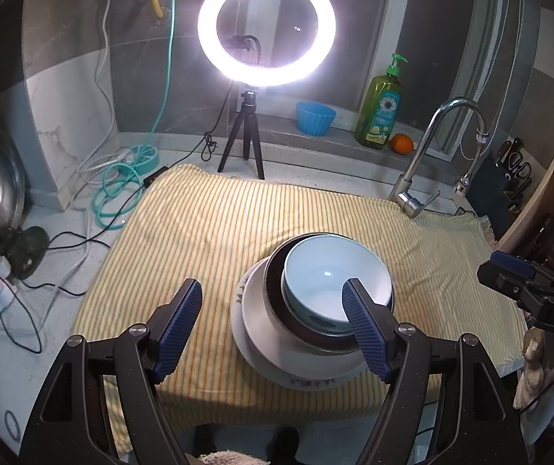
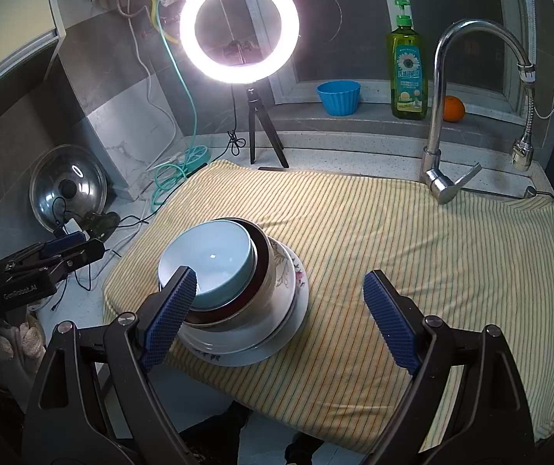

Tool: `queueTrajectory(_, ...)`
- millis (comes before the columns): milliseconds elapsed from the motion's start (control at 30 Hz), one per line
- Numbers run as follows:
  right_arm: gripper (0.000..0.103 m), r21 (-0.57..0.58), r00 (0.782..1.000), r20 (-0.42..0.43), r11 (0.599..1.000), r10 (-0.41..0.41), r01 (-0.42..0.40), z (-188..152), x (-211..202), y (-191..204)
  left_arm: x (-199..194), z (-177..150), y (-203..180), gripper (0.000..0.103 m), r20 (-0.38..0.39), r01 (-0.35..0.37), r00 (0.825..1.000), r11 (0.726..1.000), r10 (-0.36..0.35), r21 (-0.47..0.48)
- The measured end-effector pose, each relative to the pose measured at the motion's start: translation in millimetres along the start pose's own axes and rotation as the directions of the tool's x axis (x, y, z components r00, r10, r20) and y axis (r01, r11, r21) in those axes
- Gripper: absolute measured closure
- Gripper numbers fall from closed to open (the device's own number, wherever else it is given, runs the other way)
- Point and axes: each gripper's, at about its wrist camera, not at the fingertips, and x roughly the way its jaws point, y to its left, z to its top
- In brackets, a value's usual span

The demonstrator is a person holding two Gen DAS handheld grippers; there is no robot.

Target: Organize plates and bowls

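Both the left gripper point(image 1: 273, 329) and the right gripper point(image 2: 280, 317) are held spread and empty above the striped towel point(image 2: 393, 240), where the pale blue bowl point(image 2: 207, 259) is nested in a dark bowl point(image 2: 259, 255) on stacked plates point(image 2: 277, 333), apparently so that space is saved.

bowls: two nested, a pale blue bowl point(image 2: 209, 259) in a dark bowl point(image 2: 259, 275)
plates: two stacked, floral plate point(image 2: 296, 271) on white plate point(image 2: 277, 348)
blue cup point(image 2: 339, 97): one, twelve o'clock
orange point(image 2: 453, 108): one
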Motion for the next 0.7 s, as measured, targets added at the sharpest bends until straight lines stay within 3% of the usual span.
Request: queueTrajectory(700,0.013,0.002,1.000,-0.010,1.000,-0.006,0.006,0.1,5.3,1.6,3.6,2.8,0.1,0.028,-0.010,0.001,1.000,1.000,-0.001,-0.016)
